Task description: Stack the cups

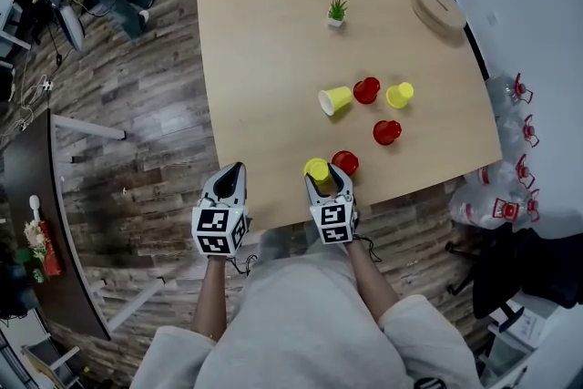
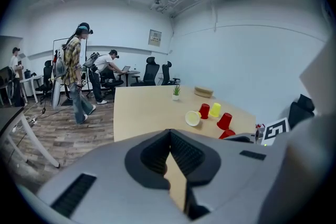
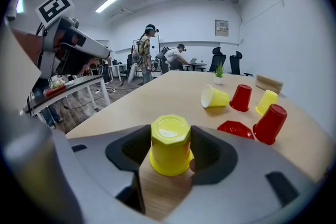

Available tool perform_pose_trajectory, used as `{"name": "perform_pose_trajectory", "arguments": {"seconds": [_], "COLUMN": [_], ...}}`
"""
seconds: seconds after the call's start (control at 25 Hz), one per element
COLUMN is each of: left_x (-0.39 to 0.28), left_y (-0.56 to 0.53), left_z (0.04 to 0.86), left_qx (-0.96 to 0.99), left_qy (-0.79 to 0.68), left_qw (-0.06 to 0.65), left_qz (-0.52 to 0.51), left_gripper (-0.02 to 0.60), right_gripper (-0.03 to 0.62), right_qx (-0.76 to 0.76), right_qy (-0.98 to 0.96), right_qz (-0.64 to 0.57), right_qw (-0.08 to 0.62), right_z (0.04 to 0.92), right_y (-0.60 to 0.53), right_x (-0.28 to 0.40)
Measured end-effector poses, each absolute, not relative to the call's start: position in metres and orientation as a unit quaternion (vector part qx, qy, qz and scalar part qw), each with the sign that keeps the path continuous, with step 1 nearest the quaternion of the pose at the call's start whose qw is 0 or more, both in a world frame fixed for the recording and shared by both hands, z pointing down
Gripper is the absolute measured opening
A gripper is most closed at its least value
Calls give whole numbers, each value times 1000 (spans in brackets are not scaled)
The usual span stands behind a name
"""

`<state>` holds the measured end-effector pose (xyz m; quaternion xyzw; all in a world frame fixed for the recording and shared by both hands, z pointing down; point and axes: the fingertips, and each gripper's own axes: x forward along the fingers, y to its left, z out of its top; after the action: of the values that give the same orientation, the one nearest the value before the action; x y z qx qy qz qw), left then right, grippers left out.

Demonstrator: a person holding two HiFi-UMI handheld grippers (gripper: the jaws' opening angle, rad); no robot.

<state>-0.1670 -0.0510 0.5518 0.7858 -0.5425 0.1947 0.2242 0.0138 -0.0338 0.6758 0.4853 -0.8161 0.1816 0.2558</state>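
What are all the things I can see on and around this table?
Table: one, light wood, centre.
Yellow cups: three; one on its side, one upside down, one held yellow cup at near edge.
Red cups: three, mid-table and near edge.
Potted plant: one, green, far side.
Wooden disc: one, tan, far right corner.
Bottles: several, clear, red caps, floor right.
People: a few, background left.
Left gripper: grey, fingers shut, empty.
Right gripper: grey, fingers gripping held yellow cup.
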Motion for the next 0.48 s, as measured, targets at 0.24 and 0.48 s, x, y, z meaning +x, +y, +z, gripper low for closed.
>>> {"name": "perform_pose_trajectory", "arguments": {"seconds": [0.24, 0.48], "left_x": [-165, -161], "left_y": [-51, -53], "left_z": [550, 551], "left_qx": [787, 789], "left_qy": [-542, -539], "left_qw": [222, 223], "left_qz": [195, 193], "left_gripper": [11, 11], "right_gripper": [241, 244], "right_qx": [489, 494], "right_qy": [-816, -810], "right_qz": [178, 183], "right_qw": [253, 259], "right_z": [675, 678], "right_y": [-38, -41], "right_x": [15, 15]}}
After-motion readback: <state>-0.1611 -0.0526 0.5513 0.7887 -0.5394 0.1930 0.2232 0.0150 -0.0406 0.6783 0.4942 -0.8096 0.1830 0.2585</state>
